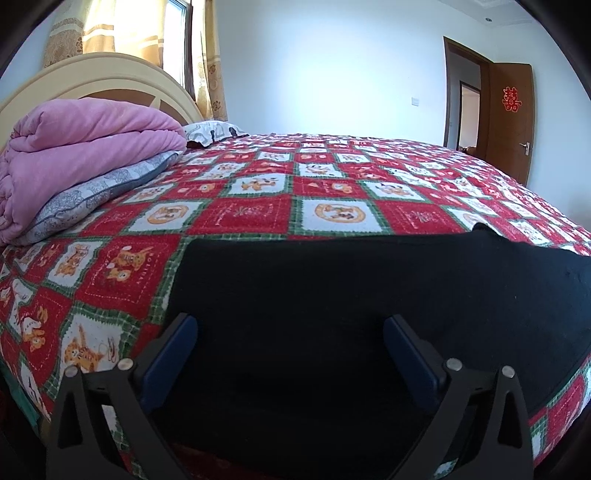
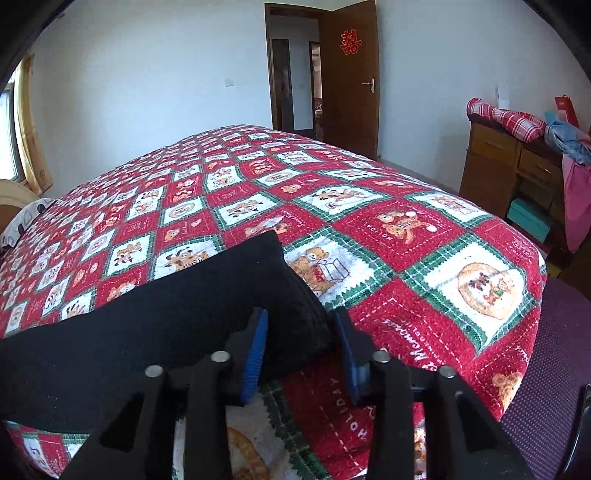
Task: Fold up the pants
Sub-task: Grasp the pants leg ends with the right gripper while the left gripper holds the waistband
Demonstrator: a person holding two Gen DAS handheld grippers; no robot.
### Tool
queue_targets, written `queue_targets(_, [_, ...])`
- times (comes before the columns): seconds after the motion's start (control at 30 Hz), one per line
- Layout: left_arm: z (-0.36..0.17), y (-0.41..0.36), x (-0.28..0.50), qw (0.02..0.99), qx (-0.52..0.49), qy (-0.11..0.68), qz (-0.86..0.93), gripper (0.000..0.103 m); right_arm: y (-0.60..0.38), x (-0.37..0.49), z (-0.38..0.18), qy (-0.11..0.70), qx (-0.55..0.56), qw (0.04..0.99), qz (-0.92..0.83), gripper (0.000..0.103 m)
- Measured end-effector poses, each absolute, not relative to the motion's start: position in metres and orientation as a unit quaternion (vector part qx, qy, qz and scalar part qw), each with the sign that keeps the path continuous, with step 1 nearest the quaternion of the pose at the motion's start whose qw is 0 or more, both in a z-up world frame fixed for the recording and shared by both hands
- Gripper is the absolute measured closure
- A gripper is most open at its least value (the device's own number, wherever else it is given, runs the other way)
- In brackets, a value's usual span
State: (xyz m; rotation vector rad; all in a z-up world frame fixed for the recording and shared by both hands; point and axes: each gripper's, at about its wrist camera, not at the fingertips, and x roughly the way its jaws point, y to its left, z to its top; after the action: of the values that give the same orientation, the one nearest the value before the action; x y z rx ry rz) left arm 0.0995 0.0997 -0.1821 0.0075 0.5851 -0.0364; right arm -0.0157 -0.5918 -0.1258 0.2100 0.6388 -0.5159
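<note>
Between the right gripper's (image 2: 300, 334) blue pads sits the bunched right end of the black pants (image 2: 155, 317); its jaws stand partly closed around that end, and whether the pads actually press on the cloth cannot be told. Over the same garment, the left gripper (image 1: 290, 345) hangs with its jaws spread wide, nothing held between them, the dark cloth lying flat beneath and beyond both pads.

One pair of pants lies along the near edge of the bed (image 1: 258, 206), on a red, white and green holiday bedspread with bears and tigers in squares.

Only the left wrist view shows the head of the bed: one folded pink quilt (image 1: 81, 147) resting on one grey patterned pillow (image 1: 99, 195), a second, white patterned pillow (image 1: 212, 131) behind it, the cream headboard (image 1: 92, 79) and the yellow curtains (image 1: 122, 29) at the window.

Only the right wrist view shows the wooden cabinet (image 2: 506, 166) beyond the bed's far right corner, with a red plaid cloth (image 2: 506, 116) on top, and a purple dotted surface (image 2: 554, 350) at the near right corner.

Both views take in one open brown door (image 2: 351, 77) bearing a red paper emblem (image 2: 350, 42).
</note>
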Motion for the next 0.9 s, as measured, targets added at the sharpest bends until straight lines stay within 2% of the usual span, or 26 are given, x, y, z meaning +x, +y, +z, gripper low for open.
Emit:
queue_targets(0.23, [-0.182,0.1,0.1,0.957,0.003,0.289,-0.018,0.0,-0.593,-0.016,-0.126,0.309,0.101,0.911,-0.253,0.074])
queue_targets(0.33, [-0.183,0.1,0.1,0.957,0.002,0.29,-0.018,0.0,-0.596,-0.016,-0.128,0.309,0.112,0.912,-0.244,0.068])
queue_targets(0.37, [-0.183,0.1,0.1,0.957,0.002,0.29,-0.018,0.0,-0.596,-0.016,-0.128,0.309,0.118,0.913,-0.239,0.062])
queue_targets(0.5, [-0.182,0.099,0.1,0.956,0.002,0.291,-0.019,0.0,-0.591,-0.014,-0.128,0.31,0.111,0.915,-0.235,0.061])
queue_targets(0.67, [-0.18,0.101,0.099,0.958,-0.007,0.287,-0.015,0.0,-0.598,-0.019,-0.128,0.303,0.13,0.914,-0.236,0.075])
queue_targets(0.9, [-0.187,0.119,0.102,0.955,-0.029,0.293,0.015,0.0,-0.598,-0.021,-0.127,0.296,0.131,0.917,-0.232,0.085])
